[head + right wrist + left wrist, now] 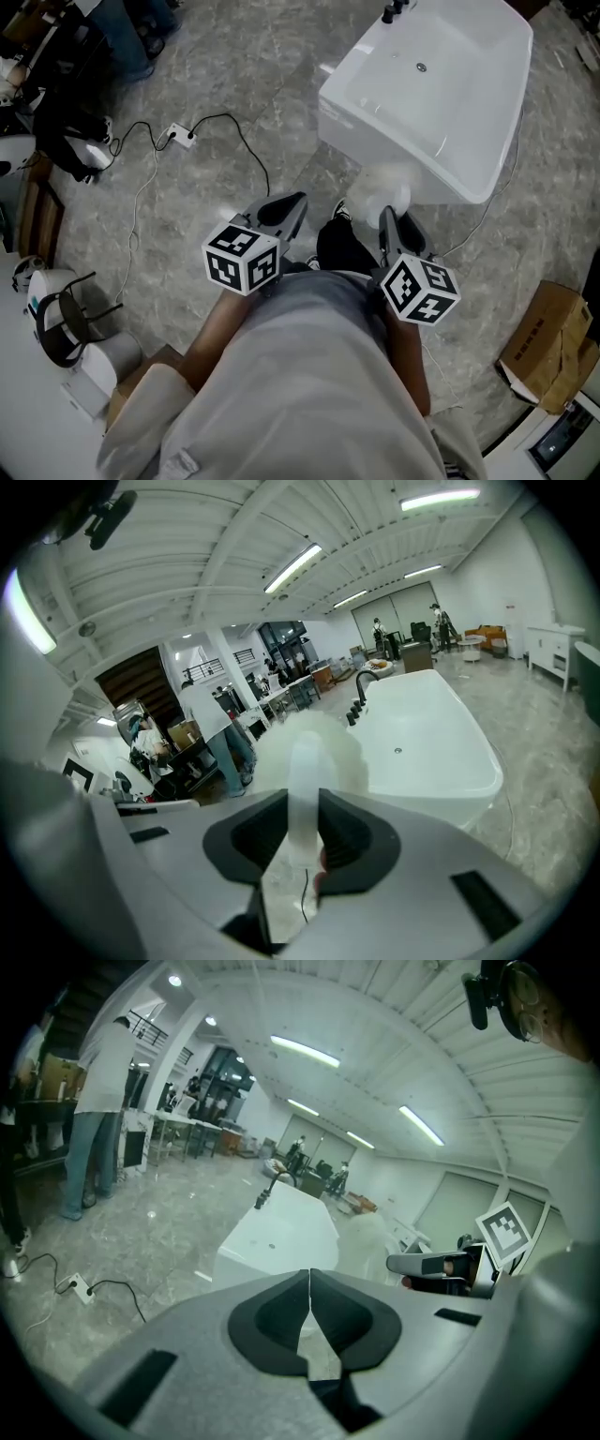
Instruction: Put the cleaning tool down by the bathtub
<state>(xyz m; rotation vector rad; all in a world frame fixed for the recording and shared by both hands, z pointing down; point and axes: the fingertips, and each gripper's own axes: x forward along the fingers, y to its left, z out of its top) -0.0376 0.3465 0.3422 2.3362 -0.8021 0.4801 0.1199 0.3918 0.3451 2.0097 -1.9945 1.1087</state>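
Two grippers sit mid-frame in the head view. Right gripper (303, 808) is clamped on the tool (302, 757) handle, with the fluffy white head up front, close to the tub's (441, 94) near wall, contact unclear. Left gripper (309, 1288) is clenched and empty. The tub is upper right.

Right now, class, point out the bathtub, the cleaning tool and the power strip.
bathtub (450, 84), head view, bare basin floor
cleaning tool (303, 789), right gripper view, pale handle
power strip (177, 136), head view, white body
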